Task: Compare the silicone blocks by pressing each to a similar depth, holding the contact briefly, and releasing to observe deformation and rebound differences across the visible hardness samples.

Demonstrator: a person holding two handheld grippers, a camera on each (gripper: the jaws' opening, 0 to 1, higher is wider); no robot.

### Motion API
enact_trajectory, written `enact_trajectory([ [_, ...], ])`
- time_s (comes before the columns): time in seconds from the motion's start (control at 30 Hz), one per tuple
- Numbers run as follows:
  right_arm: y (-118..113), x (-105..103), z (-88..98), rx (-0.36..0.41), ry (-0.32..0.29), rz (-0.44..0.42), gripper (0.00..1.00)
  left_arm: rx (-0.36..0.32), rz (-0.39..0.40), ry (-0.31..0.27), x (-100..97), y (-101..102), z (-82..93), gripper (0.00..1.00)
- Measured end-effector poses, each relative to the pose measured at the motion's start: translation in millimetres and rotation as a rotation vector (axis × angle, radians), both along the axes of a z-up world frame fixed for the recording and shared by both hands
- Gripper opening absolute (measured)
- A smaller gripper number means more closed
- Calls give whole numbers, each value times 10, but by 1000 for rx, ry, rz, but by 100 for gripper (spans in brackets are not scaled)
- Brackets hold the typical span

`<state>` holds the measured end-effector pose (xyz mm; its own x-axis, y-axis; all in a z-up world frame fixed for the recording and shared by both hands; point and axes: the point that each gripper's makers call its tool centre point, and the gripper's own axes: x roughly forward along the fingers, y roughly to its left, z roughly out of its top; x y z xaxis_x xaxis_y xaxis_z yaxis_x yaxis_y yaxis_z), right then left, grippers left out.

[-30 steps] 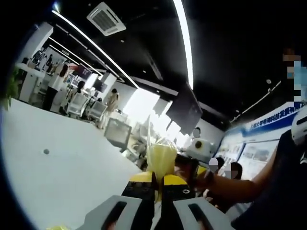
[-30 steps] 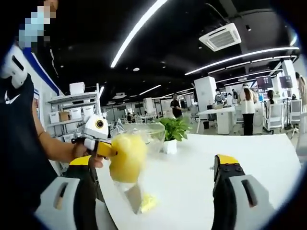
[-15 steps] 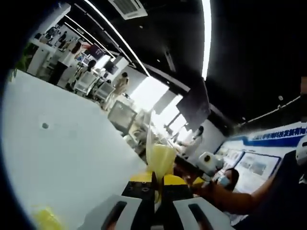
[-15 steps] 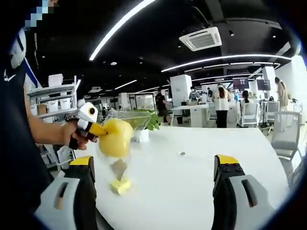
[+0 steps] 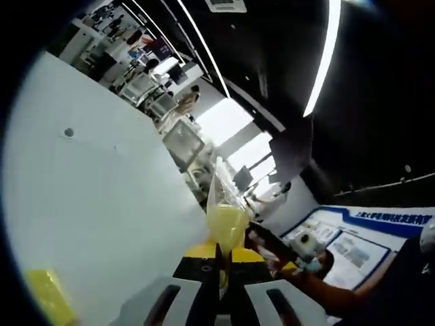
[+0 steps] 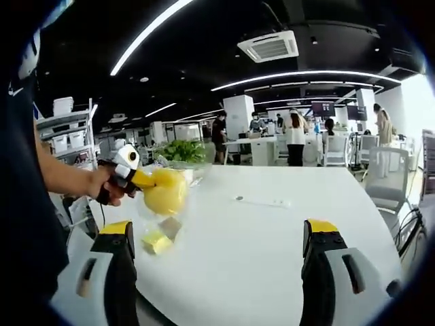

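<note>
The white counter [image 6: 272, 238] is wide under both my tools. My right tool [image 6: 217, 261] is above it with the jaws far apart and nothing between them. My left tool [image 5: 219, 261] has its jaws together, clamped on a clear plastic bag [image 5: 225, 217] with yellow silicone blocks [image 6: 165, 195] inside, lifted over the counter. One more yellow block [image 6: 156, 240] lies on the counter just below the bag.
</note>
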<state>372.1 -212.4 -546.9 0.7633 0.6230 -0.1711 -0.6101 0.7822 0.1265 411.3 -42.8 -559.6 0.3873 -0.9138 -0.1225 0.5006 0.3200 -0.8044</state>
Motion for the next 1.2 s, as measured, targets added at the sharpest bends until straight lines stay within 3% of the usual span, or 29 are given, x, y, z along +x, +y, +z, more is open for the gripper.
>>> enact_trajectory([
  [0.3,-79,-91,-72,2,23,-22,97,22,31,106,28,36,-499,0],
  [0.4,-114,-114,-110,8,33,-35,97,-17,34,200,24,21,-656,0],
  [0.53,-109,-169,-170,14,53,-45,97,-15,42,253,36,-5,-913,0],
  [0.8,-135,-270,-279,-8,72,-52,97,52,34,354,12,-78,-1397,0],
  [1.03,-168,-340,-415,-28,99,-64,97,54,51,451,22,-112,-1630,0],
  [1.2,-196,-340,-495,-40,116,-73,97,86,27,479,0,-137,-1761,0],
])
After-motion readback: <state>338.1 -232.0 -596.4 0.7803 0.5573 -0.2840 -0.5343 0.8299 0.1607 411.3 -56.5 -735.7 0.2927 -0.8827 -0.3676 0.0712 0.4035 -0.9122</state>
